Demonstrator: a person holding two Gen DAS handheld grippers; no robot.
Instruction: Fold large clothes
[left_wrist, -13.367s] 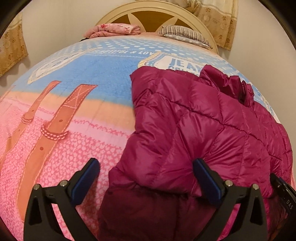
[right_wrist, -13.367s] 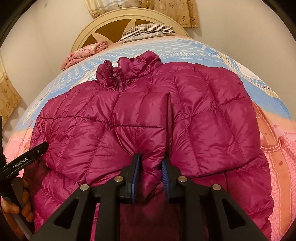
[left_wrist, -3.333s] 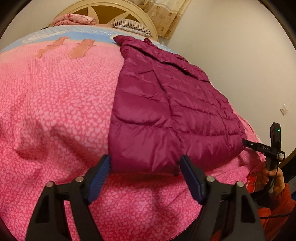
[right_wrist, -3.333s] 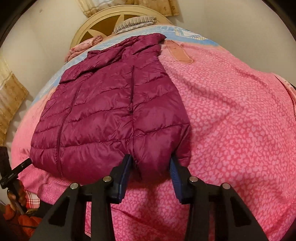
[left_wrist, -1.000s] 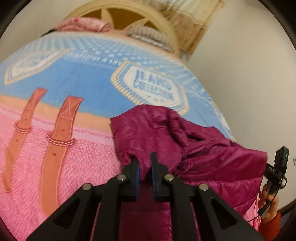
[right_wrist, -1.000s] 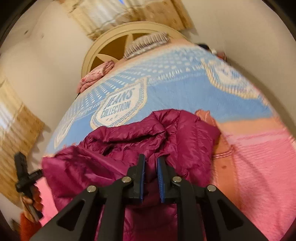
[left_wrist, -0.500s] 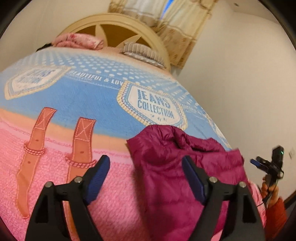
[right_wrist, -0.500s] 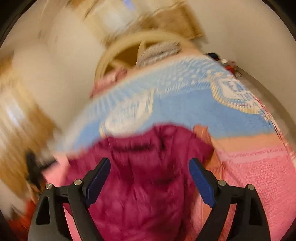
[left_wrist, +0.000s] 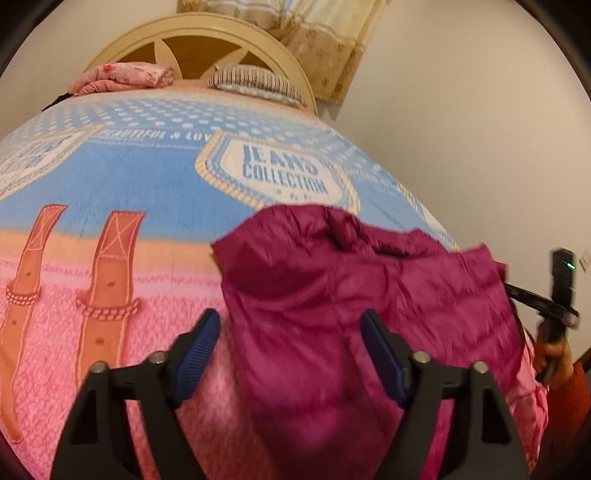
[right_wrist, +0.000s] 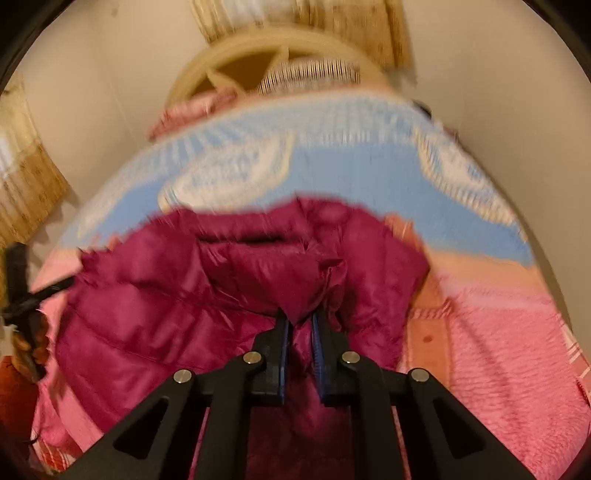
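Covering the bed, a pink-and-blue bedspread (left_wrist: 129, 177) carries the jacket (left_wrist: 351, 295); left claw (left_wrist: 291, 347) spread, right claw (right_wrist: 299, 325) pinching it.

Left gripper (left_wrist: 290, 345) jaws spread wide, right gripper (right_wrist: 300, 334) jaws nearly closed, pinching fabric

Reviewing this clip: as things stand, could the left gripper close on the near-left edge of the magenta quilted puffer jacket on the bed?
Probably yes. The left gripper is open, and the magenta quilted puffer jacket has its left edge lying between the blue pads with nothing over it. The right gripper pinches a different fold, out of the way.
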